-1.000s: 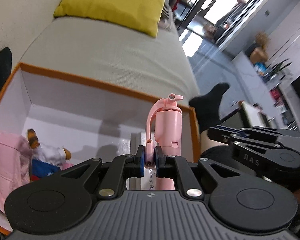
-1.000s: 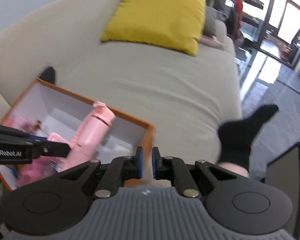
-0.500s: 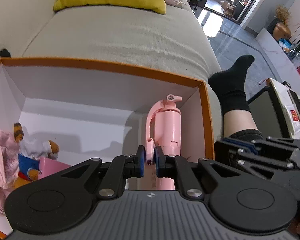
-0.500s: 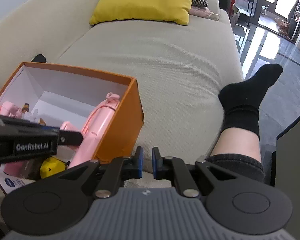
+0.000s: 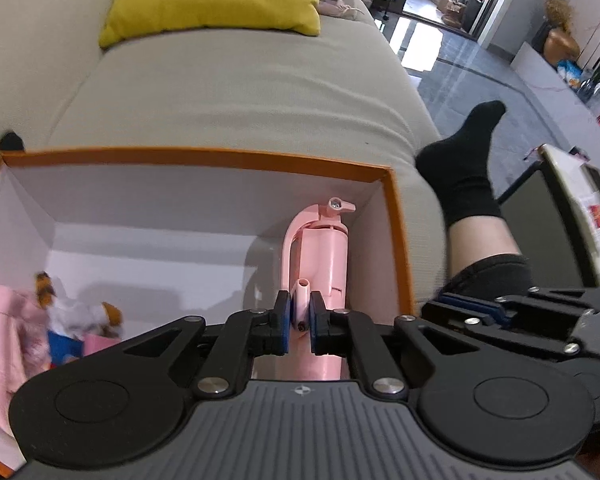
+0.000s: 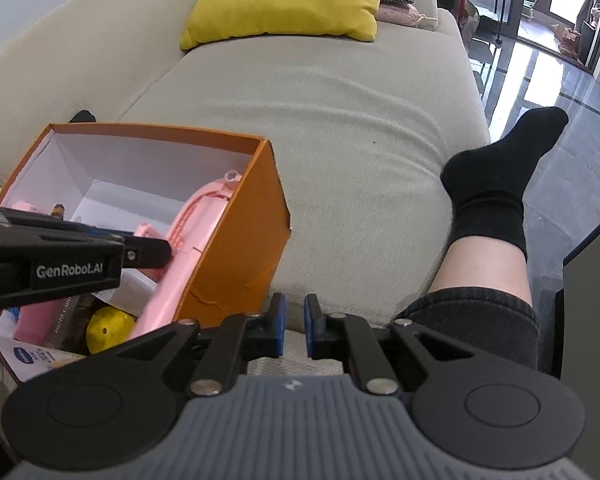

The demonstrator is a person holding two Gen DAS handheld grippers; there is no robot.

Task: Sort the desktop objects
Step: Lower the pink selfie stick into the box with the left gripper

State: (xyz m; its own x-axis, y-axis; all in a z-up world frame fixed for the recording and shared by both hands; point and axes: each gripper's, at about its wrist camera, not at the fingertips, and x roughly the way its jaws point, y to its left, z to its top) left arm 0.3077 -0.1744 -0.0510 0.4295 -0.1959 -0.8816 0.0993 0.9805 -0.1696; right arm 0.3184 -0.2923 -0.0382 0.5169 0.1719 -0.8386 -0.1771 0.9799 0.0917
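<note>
A: Left claw (image 5: 299, 318) clamps the pink selfie stick (image 5: 324, 256), inside the orange box (image 5: 204, 160), along its right wall.
B: Right claw (image 6: 294, 330) nearly closed, empty. Stick's lower end is hidden; the toys at the box's left edge are blurred.

You have a pink bottle (image 5: 327, 256) with a curved carry handle and a flip-top spout inside the orange box (image 5: 401, 240), lying slanted along the box's right wall with its spout end toward the far corner. The box is white inside, open at the top, sits on the sofa seat, and its outer right wall is cracked near the bottom corner. At its left end you can see a small stuffed toy (image 5: 80, 312), pink items and a yellow round thing (image 6: 109, 328).
</note>
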